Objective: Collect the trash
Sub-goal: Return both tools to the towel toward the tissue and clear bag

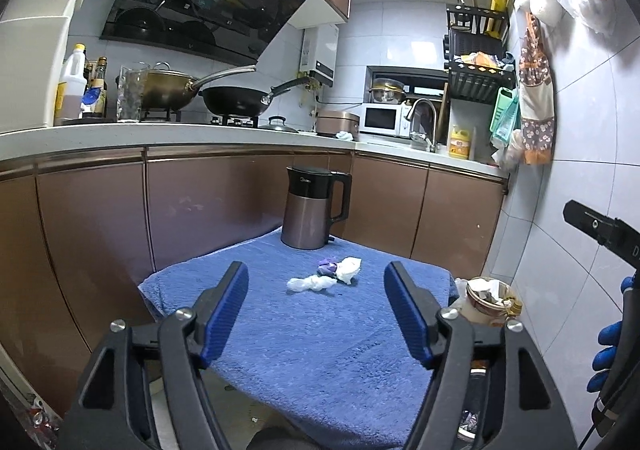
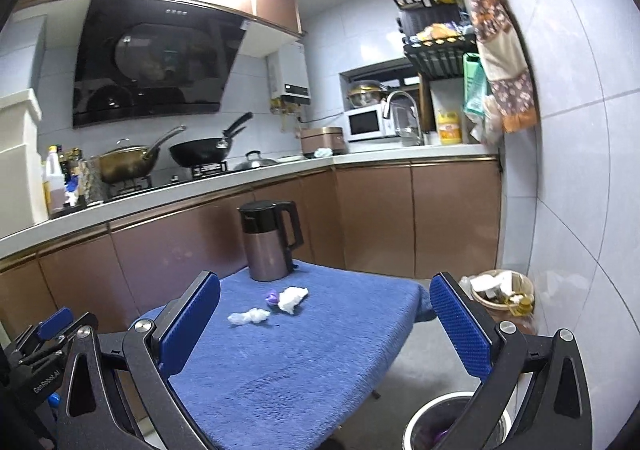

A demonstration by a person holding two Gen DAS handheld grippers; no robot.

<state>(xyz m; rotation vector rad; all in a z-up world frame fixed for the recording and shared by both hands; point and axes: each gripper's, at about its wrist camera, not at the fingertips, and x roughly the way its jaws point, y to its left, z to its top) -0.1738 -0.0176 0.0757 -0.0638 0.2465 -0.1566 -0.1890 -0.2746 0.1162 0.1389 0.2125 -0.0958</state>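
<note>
Three scraps of trash sit mid-frame on the blue towel [image 1: 304,350], below the kettle [image 1: 310,206]: a white tissue wad [image 1: 349,269], a clear plastic twist [image 1: 311,283], a small purple scrap [image 1: 326,267], the purple and white ones touching. Steel bin [image 2: 432,426] at lower right of the right view, apparently beside the table. Left gripper [image 1: 316,314] partly open, empty; right gripper [image 2: 324,324] fully spread, empty, both short of the scraps. Risk: light scraps bunched close, so a closing pad may nudge neighbours away or snag towel pile
</note>
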